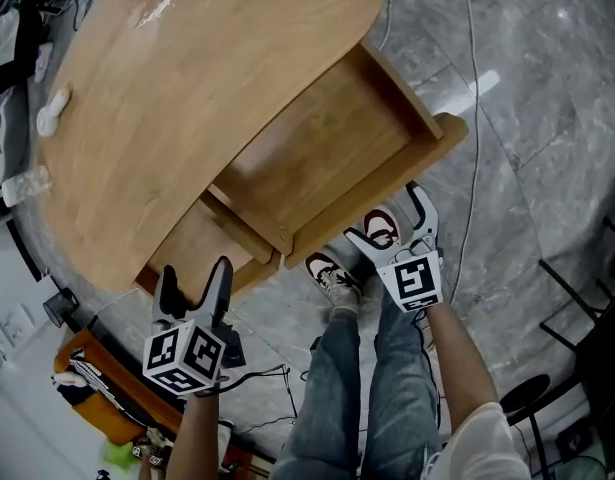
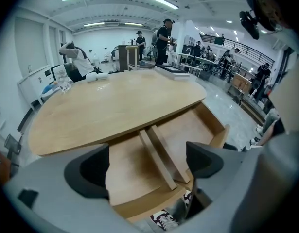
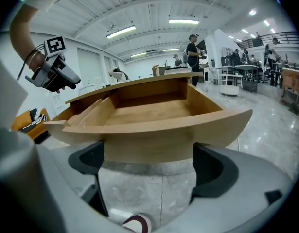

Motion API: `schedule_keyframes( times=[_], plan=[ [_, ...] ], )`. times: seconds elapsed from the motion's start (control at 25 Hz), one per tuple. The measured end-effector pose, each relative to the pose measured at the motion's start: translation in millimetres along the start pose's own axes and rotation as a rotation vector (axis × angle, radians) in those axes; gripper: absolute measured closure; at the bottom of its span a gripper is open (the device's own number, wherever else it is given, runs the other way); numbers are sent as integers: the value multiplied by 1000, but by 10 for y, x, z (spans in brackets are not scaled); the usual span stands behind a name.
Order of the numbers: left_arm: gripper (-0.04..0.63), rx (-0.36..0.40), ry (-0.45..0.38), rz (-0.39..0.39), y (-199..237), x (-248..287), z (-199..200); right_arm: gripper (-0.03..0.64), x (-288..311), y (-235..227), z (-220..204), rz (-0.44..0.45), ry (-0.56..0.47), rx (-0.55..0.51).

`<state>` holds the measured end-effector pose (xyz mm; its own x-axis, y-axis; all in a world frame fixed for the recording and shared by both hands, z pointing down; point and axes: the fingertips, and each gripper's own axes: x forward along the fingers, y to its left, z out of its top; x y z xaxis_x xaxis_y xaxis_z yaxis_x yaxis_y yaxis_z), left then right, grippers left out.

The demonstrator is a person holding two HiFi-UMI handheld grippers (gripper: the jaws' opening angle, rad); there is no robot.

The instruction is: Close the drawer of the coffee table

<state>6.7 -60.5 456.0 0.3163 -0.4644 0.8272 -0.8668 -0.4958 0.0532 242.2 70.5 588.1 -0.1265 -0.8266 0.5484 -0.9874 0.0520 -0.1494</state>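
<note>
Right gripper [image 1: 389, 218], jaws spread and gripping nothing, is lined up just in front of the drawer [image 1: 327, 158]. The curved front panel [image 3: 154, 130] sits right ahead between them, though I can't tell if they're touching. The drawer is pulled far out from under the table [image 1: 167, 98], so nothing's done yet and the whole push remains. Left gripper [image 1: 195, 273], jaws spread too and empty, hangs over a second drawer [image 2: 130, 174], partly out.
</note>
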Motion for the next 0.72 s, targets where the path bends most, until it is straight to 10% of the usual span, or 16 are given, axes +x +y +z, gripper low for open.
schedule_keyframes(
  times=[0.72],
  plan=[
    [104, -53, 32, 15, 169, 45, -216, 41, 11, 15, 44, 29, 35, -12]
  ],
)
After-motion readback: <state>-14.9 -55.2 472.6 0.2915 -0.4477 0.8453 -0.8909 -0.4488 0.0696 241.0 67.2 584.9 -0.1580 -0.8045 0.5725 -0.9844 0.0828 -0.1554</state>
